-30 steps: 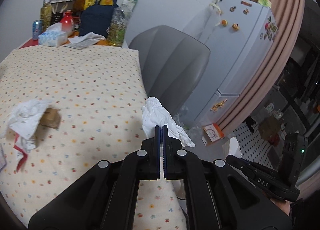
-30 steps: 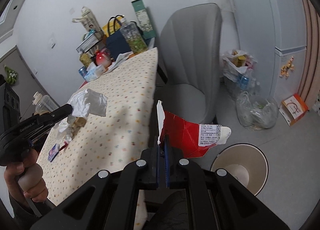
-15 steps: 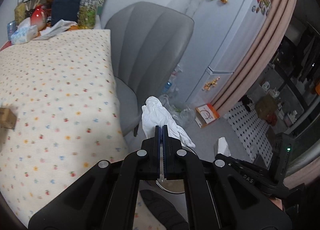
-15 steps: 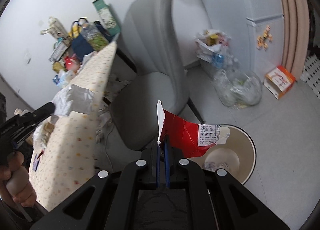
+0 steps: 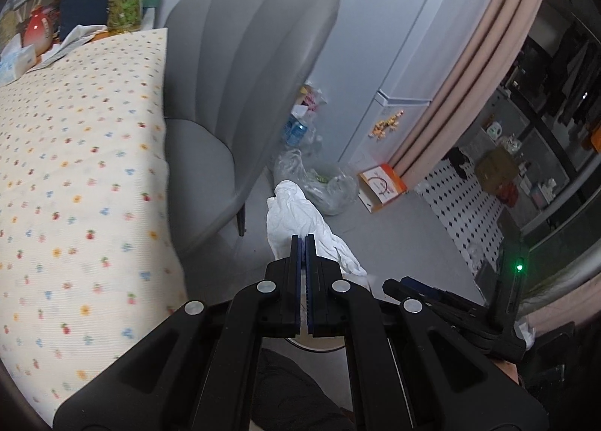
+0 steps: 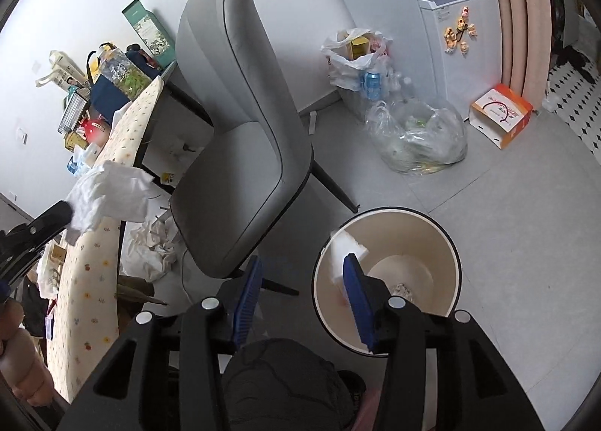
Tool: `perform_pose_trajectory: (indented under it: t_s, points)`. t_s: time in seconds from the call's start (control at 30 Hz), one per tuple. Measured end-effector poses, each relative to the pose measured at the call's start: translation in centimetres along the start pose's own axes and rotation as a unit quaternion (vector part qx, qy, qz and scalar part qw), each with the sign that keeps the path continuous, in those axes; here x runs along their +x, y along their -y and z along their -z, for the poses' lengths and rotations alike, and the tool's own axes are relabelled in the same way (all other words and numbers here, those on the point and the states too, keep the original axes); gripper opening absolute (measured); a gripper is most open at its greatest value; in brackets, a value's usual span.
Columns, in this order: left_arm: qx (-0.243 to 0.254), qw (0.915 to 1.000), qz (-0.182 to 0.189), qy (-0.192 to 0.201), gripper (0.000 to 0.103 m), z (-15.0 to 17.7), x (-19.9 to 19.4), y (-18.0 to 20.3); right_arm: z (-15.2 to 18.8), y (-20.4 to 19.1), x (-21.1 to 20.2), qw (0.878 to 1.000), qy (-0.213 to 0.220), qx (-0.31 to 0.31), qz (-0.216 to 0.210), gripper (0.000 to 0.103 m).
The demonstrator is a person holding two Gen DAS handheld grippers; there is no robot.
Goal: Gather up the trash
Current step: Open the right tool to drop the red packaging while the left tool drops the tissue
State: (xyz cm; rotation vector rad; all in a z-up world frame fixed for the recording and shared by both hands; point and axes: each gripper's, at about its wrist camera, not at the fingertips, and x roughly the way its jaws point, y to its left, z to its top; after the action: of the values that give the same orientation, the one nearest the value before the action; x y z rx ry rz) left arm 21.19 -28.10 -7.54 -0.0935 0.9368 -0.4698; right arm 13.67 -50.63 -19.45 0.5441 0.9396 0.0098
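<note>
Orange box [image 6: 501, 114] — writing unreadable; left gripper [image 5: 304, 239] pinches white tissue [image 5: 296, 220]

The bin [image 6: 387, 273] stands on the floor with its top wide open, so a hand can go straight down into it. The right gripper [image 6: 304, 277] hangs over its near left rim, and its jaws have just been opening with nothing between them. The grey chair [image 6: 240, 130] stands just left of the bin, and one chair leg [image 6: 334, 190] pokes out near the far rim. The table [image 5: 75, 168] blocks the left side. The floor [image 6: 526, 243] to the right of the bin is bare. Far off, a clear bag [image 6: 417, 138] and an orange box [image 6: 501, 113] sit by the fridge [image 6: 458, 18].
</note>
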Motion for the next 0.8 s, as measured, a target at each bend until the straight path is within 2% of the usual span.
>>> perform_pose_trajectory:
  t_s: [0.3,0.6,0.67,0.7,0.73,0.8]
  points:
    - [0.030,0.9988,0.023,-0.032,0.003,0.5,3.1,4.1,0.2,3.2,-3.9,0.999,0.031,0.030,0.016,0.047]
    - [0.055,0.9939,0.052,-0.080,0.004,1.1,7.7,8.7,0.5,7.2,-8.8,0.994,0.074,0.063,0.042,0.058]
    - [0.054,0.9930,0.056,-0.089,0.017,1.1,8.5,9.0,0.6,8.0,-9.3,0.993,0.079,0.070,0.046,0.058]
    - [0.051,0.9928,0.058,-0.091,0.042,1.1,8.7,9.0,0.6,8.3,-9.5,0.993,0.080,0.073,0.047,0.058]
    - [0.048,0.9933,0.060,-0.087,0.057,1.1,8.7,8.9,0.5,8.4,-9.5,0.993,0.081,0.074,0.048,0.058]
    - [0.047,0.9941,0.055,-0.081,0.058,1.2,8.6,8.7,0.4,8.7,-9.5,0.993,0.081,0.072,0.046,0.058]
